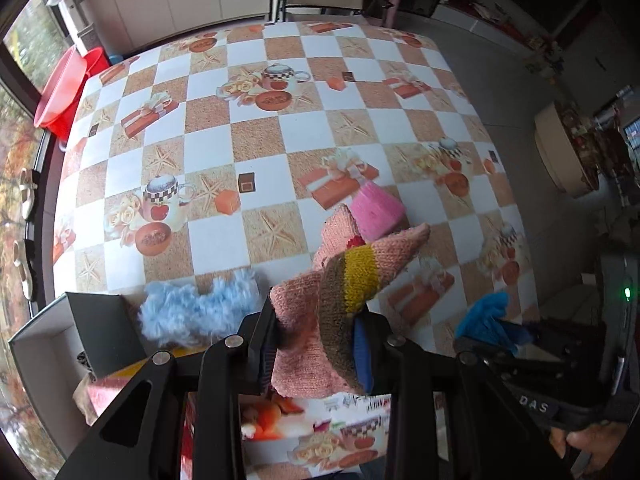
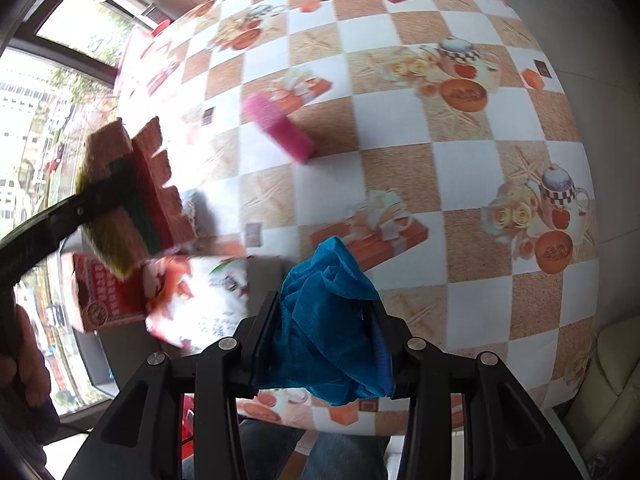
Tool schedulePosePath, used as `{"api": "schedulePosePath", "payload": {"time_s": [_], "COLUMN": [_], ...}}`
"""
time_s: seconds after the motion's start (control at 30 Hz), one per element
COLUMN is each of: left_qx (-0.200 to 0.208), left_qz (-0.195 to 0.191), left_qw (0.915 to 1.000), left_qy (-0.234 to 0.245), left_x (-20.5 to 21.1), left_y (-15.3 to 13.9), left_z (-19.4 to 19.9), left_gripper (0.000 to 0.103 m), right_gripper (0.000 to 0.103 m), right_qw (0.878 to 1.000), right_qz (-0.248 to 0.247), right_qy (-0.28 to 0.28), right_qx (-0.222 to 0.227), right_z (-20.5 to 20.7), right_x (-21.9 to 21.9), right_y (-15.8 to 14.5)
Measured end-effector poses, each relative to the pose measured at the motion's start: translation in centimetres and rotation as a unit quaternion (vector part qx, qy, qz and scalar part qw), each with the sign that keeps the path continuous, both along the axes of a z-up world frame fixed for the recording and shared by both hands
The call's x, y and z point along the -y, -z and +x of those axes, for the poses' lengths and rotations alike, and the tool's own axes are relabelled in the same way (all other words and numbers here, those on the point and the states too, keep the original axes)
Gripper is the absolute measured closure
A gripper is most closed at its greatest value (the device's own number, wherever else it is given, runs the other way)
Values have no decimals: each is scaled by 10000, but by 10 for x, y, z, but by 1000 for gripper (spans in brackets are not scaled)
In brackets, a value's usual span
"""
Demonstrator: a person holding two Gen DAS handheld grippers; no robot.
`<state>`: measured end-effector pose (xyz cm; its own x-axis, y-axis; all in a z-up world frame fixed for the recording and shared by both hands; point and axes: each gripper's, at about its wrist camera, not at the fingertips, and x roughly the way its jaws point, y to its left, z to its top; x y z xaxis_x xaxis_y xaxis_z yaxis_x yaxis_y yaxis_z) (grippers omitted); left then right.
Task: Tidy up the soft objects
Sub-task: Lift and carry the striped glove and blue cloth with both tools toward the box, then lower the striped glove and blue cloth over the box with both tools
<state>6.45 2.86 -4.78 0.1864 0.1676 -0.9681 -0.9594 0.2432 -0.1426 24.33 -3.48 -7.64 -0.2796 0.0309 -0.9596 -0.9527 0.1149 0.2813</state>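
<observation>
Checkered tablecloth (image 1: 256, 140) fills both views; my left gripper (image 1: 316, 340) clamps a knitted glove (image 1: 344, 276) at centre, my right gripper (image 2: 324, 344) grips a blue cloth (image 2: 328, 320) low centre; both are lifted, so next I carry them to the box (image 1: 40, 344) at lower left

1. My right gripper (image 2: 326, 322) is clamped on a bunched blue cloth (image 2: 320, 320); its folds bulge above my fingertips and hang below them.
2. Ahead of my jaws, well apart, a pink sponge block (image 2: 279, 127) lies tilted on the checkered tablecloth (image 2: 460, 168).
3. Left of my jaws, the left gripper (image 2: 106, 196) pinches a knitted pink piece with yellow and green stripes (image 2: 136, 196), raised off the table.
4. Under that piece, just left of my jaws, stands a red printed box (image 2: 108, 294), blurred.
</observation>
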Motion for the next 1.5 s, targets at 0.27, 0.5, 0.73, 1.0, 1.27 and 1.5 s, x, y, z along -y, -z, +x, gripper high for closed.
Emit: {"api": "schedulePosePath", "payload": {"time_s": [0.27,0.5,0.73,1.0,1.27,1.5], "left_qx": [132,370,530,567,367,202], "left_qz": [191,365,789,1104,1340,1172], "left_qw": [9992,9982,9955,9908,9820,9753], "left_qy": [313,306,63,-534,-1276,-1862], "left_x": [49,77,90,105,125,149], "left_y": [-24,-46,-79,-100,-109,-92], "left_z": [-13,-39,-78,-133,-192,-240], "left_gripper": [68,68,68,68,68,68], "right_gripper": [60,60,60,60,60,60], "right_qw": [9993,9981,9946,9864,9704,9533], "right_qz": [145,407,767,1067,1298,1368], "right_qy": [-346,-418,-624,-1177,-1991,-2668], "right_qx": [77,216,329,415,439,355], "right_z": [-43,-73,-109,-161,-223,-275], "right_x": [17,24,22,22,23,28], "right_y": [-20,-44,-73,-97,-111,-113]}}
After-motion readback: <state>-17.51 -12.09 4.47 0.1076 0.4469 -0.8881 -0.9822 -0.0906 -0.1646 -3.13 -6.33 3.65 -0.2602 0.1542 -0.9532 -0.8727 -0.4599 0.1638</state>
